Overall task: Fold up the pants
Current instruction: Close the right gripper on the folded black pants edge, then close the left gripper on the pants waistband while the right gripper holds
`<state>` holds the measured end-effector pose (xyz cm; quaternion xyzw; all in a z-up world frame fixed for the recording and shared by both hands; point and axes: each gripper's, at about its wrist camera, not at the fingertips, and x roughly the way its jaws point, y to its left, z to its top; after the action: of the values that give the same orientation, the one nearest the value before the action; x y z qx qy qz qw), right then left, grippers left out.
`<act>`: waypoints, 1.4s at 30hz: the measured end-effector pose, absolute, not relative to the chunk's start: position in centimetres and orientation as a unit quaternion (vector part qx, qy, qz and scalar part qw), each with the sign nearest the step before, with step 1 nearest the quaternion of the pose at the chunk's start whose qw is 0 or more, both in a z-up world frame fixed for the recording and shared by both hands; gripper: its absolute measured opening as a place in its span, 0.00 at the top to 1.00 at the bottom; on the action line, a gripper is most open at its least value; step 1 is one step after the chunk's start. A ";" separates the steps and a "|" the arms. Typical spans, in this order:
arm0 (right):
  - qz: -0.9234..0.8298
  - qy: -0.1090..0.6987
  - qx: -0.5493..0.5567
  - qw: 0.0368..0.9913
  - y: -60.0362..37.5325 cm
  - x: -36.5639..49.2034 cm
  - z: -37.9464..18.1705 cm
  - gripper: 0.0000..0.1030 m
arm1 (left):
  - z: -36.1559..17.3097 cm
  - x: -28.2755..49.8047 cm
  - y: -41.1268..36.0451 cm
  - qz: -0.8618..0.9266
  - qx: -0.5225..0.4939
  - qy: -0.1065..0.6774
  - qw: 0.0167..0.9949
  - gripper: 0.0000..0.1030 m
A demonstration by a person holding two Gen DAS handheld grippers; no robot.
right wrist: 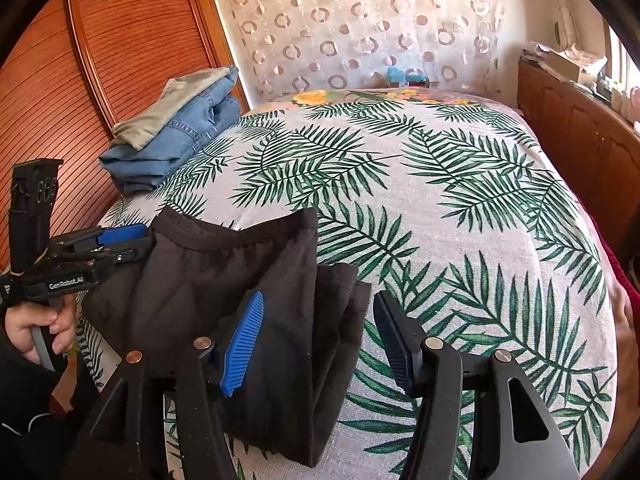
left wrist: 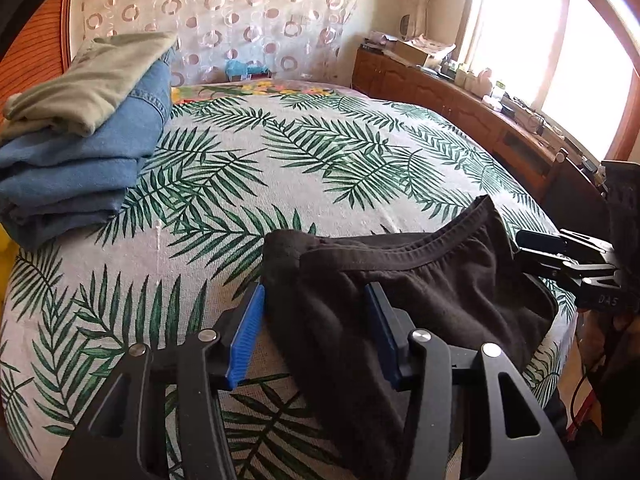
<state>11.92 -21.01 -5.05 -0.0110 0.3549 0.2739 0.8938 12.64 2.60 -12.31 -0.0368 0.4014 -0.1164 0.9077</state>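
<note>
Two handheld grippers meet at black pants (left wrist: 420, 292) on a palm-leaf bedspread (left wrist: 320, 148).

Folded jeans under a green garment (left wrist: 92, 92) sit at ten o'clock, a wooden cabinet (left wrist: 460, 100) at two. Left gripper (left wrist: 316, 332) stands wide open, pants draped between its fingers. Right gripper (right wrist: 316, 340), also open, straddles the folded pants' edge.

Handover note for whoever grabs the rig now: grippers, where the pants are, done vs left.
Left gripper: open, pads either side of the black pants, not clamped.
Right gripper: open over the pants' edge.
Pants: bunched and partly folded at the near edge of the bed, waistband up.
Folded jeans with a green garment on top sit at the far left.
Left: grip, finish folding, probably stack.
</note>
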 end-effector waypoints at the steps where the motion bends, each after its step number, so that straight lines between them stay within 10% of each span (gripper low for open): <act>1: 0.274 0.355 -0.011 0.894 -20.9 12.0 -5.1 0.42 | -12.4 12.7 2.7 -0.116 -0.038 0.402 0.907 0.49; 11: 0.264 0.367 -0.029 0.891 -19.8 12.7 -5.7 0.42 | -12.6 12.6 2.8 -0.119 -0.044 0.403 0.907 0.51; 22: 0.252 0.363 -0.051 0.896 -19.1 12.8 -5.8 0.42 | -12.2 12.4 2.4 -0.136 -0.054 0.393 0.908 0.82; 32: 0.291 0.362 -0.052 0.884 -18.7 12.1 -5.7 0.86 | -9.8 10.5 1.8 -0.147 -0.043 0.358 0.921 0.90; 42: 0.297 0.319 -0.042 0.899 -19.7 10.1 -4.0 0.90 | -6.5 8.9 0.9 -0.151 -0.023 0.311 0.938 0.96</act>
<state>10.10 -19.70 -3.96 -0.0424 0.3194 0.2974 0.8987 8.92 0.94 -6.52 -0.0235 0.3114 -0.1505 0.9380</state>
